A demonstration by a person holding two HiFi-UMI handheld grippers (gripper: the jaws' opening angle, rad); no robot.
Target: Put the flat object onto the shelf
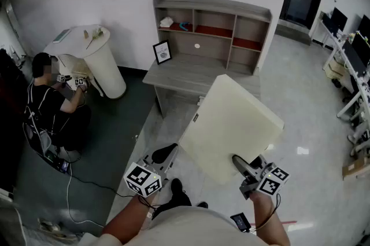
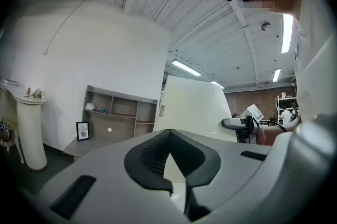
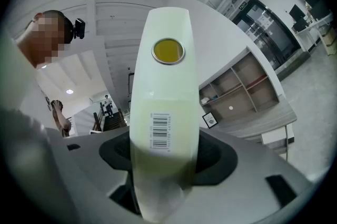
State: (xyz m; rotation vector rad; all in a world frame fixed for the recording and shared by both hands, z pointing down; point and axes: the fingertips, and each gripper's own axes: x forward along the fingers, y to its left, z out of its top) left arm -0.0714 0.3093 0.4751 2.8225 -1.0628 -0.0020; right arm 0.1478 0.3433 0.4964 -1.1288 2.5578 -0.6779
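Carrying the panel (image 1: 231, 123) toward the shelf (image 1: 211, 6): right claw (image 1: 239, 162) clamped on its edge, left claw (image 1: 165, 153) closed, empty. Next: walk closer, raise it level.

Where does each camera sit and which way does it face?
Head view: on the person's head, looking down at cream panel, left gripper, right gripper, forearms.
Left gripper view: on that gripper, facing the shelf; own jaws show.
Right gripper view: on that gripper, along jaws clamping the panel's edge.
Shared: panel and shelf, all three.
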